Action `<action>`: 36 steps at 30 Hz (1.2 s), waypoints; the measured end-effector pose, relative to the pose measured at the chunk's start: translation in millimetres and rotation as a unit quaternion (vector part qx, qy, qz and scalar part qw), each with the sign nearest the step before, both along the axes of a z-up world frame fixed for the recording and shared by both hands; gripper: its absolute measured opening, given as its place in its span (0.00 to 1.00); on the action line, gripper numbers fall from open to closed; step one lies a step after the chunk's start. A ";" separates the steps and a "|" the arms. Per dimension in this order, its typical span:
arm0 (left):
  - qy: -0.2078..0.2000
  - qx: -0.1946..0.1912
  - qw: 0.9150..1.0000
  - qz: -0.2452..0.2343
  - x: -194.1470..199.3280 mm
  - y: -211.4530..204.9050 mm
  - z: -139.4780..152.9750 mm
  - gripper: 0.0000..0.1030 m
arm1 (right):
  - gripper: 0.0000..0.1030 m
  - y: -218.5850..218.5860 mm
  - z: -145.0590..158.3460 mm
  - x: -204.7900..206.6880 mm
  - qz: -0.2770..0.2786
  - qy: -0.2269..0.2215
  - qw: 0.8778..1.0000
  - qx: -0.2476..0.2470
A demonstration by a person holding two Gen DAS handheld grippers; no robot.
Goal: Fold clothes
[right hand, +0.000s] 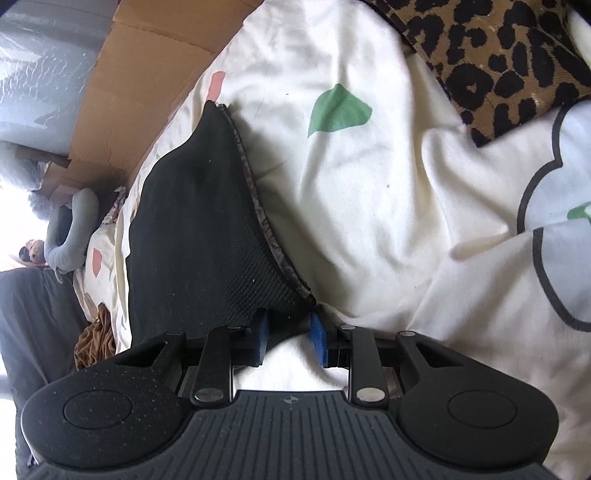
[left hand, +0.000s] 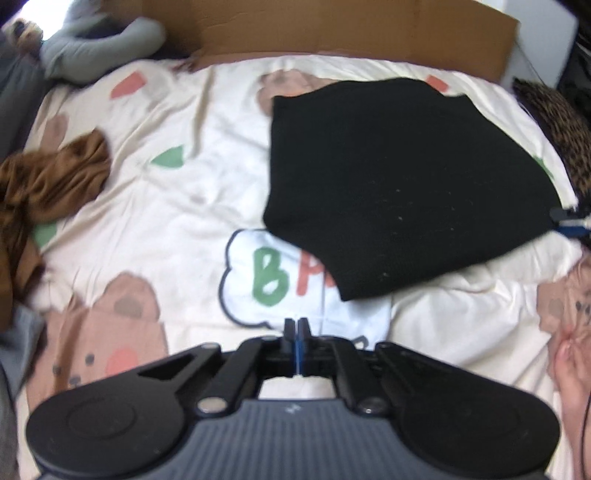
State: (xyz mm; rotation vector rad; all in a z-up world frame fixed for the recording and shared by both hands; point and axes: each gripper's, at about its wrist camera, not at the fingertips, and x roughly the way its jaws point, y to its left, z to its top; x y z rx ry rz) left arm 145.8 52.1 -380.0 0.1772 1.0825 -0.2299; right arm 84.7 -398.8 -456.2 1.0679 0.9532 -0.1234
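A black knit garment (left hand: 388, 177) lies folded on the bed sheet (left hand: 177, 206), right of centre. My left gripper (left hand: 295, 326) hovers over the sheet just short of the garment's near edge, shut with nothing between its fingers. At the far right edge of the left wrist view, my right gripper (left hand: 569, 221) meets the garment's right corner. In the right wrist view the black garment (right hand: 199, 236) rises from that corner, its hem running up and away. My right gripper (right hand: 289, 315) has that corner bunched between its blue pads (right hand: 318, 334), which press on it from both sides.
A crumpled brown garment (left hand: 48, 184) lies at the bed's left side and a grey garment (left hand: 99, 48) at the far left corner. Cardboard (left hand: 332, 26) stands along the far edge. A leopard-print fabric (right hand: 498, 62) lies at the right. A person's hand (left hand: 569, 373) shows low right.
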 end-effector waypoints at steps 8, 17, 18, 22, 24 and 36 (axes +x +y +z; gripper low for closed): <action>0.030 -0.093 0.992 0.077 9.0 12.0 -1.7 0.39 | 0.35 0.4 -5.9 -5.4 -0.008 -0.016 1.000 0.007; 0.048 -0.124 0.987 0.091 15.6 8.9 -7.7 0.39 | 0.15 -7.7 -16.3 -6.1 -0.034 -0.029 0.998 0.040; 0.049 -0.123 0.987 0.088 15.9 7.1 -7.9 0.39 | 0.08 -8.6 -15.8 -6.3 -0.035 -0.032 0.998 0.043; 0.053 -0.127 0.987 0.078 16.5 1.2 -8.4 0.39 | 0.05 -11.4 -11.1 -8.5 -0.041 -0.045 0.997 0.054; 0.055 -0.137 0.986 0.081 17.0 0.8 -9.0 0.40 | 0.05 -12.7 -8.2 -9.8 -0.044 -0.052 0.996 0.060; 0.105 -0.298 0.932 0.178 24.3 24.6 -38.6 0.45 | 0.41 -9.3 -16.8 -6.1 -0.038 -0.063 0.995 0.069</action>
